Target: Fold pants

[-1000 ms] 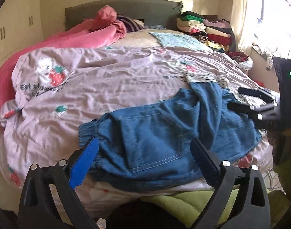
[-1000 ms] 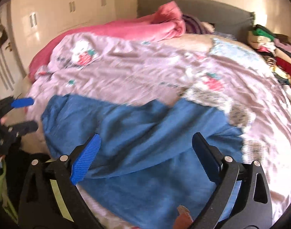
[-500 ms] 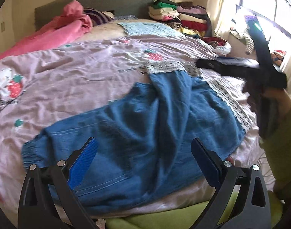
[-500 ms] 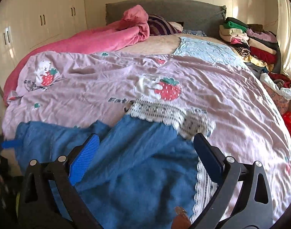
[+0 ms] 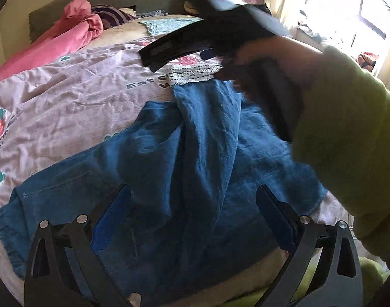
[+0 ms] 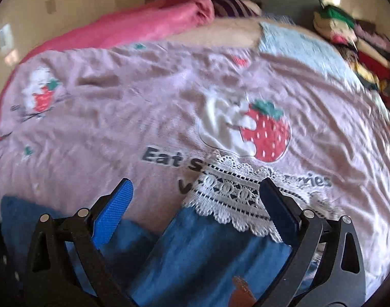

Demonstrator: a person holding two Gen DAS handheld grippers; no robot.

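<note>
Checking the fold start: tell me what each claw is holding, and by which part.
Nothing. Both the left claw and right claw are open above the blue pants, clamping no fabric.

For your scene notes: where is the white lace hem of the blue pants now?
In the right wrist view, the lace hem lies on the pink strawberry bedcover, covering part of its printed lettering, just ahead of the open right gripper.

One pair of blue pants [image 5: 195,168] is lying on one bed [image 6: 118,117]. Two hand-held grippers are showing: the left hand-held gripper [image 5: 192,204] and the right hand-held gripper [image 6: 195,199]. One pink blanket [image 6: 154,23] and one clothes stack [image 6: 358,41] are sitting behind.
</note>
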